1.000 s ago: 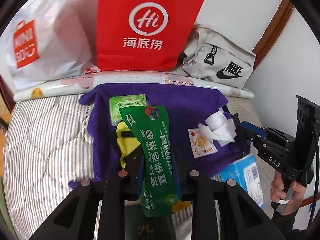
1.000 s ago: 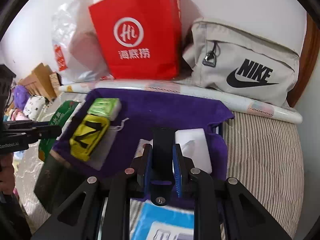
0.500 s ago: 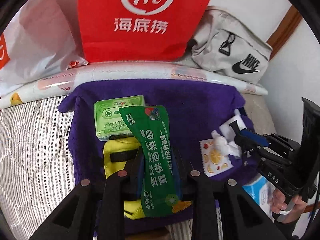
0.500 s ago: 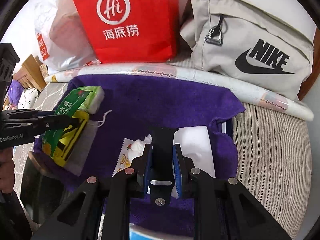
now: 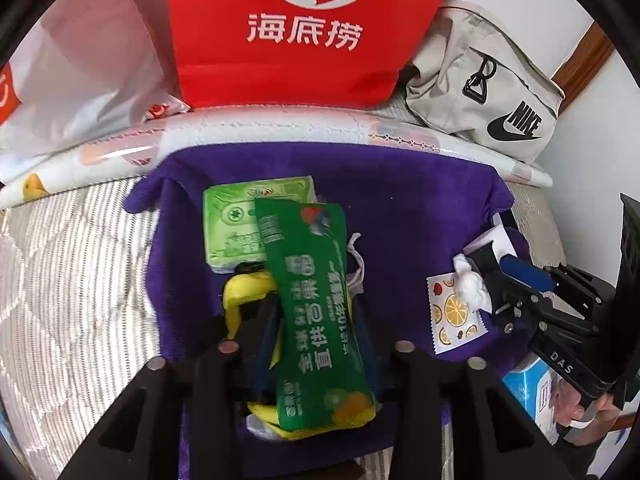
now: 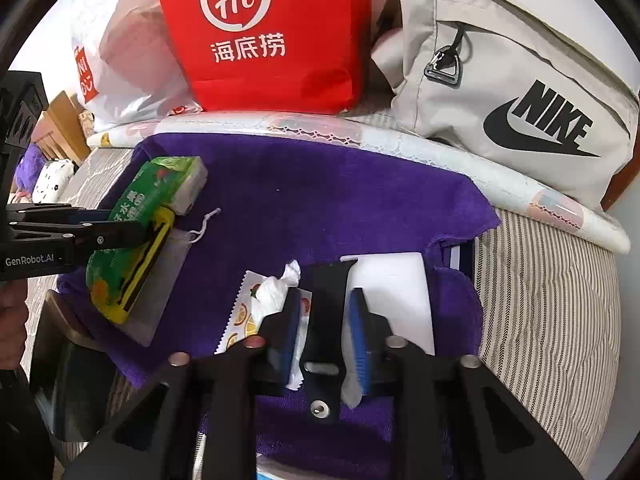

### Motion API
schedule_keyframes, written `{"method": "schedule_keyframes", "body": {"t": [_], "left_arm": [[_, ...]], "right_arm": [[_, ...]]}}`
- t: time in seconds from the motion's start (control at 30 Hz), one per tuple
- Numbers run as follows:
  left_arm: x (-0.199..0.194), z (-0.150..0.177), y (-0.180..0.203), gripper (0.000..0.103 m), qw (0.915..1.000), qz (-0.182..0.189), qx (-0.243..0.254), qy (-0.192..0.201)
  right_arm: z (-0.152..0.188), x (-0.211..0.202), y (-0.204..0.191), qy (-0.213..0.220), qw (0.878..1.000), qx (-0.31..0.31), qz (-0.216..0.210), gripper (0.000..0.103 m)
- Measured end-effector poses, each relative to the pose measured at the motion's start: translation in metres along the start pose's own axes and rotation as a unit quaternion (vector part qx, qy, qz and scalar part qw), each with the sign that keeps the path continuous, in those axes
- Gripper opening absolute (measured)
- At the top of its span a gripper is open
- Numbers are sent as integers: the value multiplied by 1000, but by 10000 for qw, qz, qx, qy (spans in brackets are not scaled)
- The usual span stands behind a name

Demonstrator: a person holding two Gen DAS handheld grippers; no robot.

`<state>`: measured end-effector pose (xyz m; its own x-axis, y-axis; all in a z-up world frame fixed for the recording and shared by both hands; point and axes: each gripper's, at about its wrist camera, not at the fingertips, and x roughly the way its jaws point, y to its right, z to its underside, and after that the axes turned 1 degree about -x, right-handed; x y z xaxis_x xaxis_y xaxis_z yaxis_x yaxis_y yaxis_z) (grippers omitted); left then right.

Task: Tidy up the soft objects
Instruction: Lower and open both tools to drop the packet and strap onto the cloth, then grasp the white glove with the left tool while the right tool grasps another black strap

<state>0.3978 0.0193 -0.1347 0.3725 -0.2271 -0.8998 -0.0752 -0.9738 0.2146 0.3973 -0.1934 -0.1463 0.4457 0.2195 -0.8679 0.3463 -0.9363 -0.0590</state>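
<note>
A purple towel [image 5: 400, 208] [image 6: 320, 200] lies spread on the striped bed. My left gripper [image 5: 316, 320] has opened; the green snack pouch [image 5: 316, 312] [image 6: 120, 256] lies between its fingers on top of a yellow pouch [image 5: 244, 292] [image 6: 148, 268], next to a green tissue pack [image 5: 236, 220] [image 6: 180, 176]. My right gripper [image 6: 324, 320] has its jaws parted around a black strap [image 6: 328, 320], over a white pad [image 6: 396, 292], a crumpled tissue [image 6: 276, 288] and a fruit-print sachet [image 6: 240, 320] [image 5: 456, 312].
A red Haidilao bag [image 6: 272, 40], a white plastic bag [image 6: 120, 60] and a grey Nike bag [image 6: 520, 92] stand behind a rolled mat [image 6: 400, 140]. A blue packet [image 5: 532, 388] lies at the towel's near right edge. Striped bedding [image 6: 552, 300] lies to the right.
Both grippers have moved forward and down over the towel. The left jaws have opened, letting the green pouch rest on the yellow pouch. The right jaws have opened around the black strap.
</note>
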Motion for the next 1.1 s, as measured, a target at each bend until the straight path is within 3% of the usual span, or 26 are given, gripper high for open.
{"method": "schedule_keyframes", "body": {"t": [0.03,0.1,0.5,0.67,1.03,1.1], "left_arm": [[-4,1,0,48,10000,-30,27,60],[-13,2,1,57,9998,-69,77,169],[-74,27,3,58,9970,-278,151,708],[-103,58,13,58,9948,-327,198,947],[-138,158,19,58,9974,2,148,708],[-143,175,19,58,9974,43,149,699]], "right_arm": [[0,-1,0,9,10000,2,-21,45],[0,-5,0,95,10000,3,-13,49],[20,-73,-2,545,9981,294,-22,50],[46,-108,-8,721,9966,399,-49,50],[142,-162,-54,585,9982,134,-23,51],[162,-170,-64,610,9981,81,-95,57]]}}
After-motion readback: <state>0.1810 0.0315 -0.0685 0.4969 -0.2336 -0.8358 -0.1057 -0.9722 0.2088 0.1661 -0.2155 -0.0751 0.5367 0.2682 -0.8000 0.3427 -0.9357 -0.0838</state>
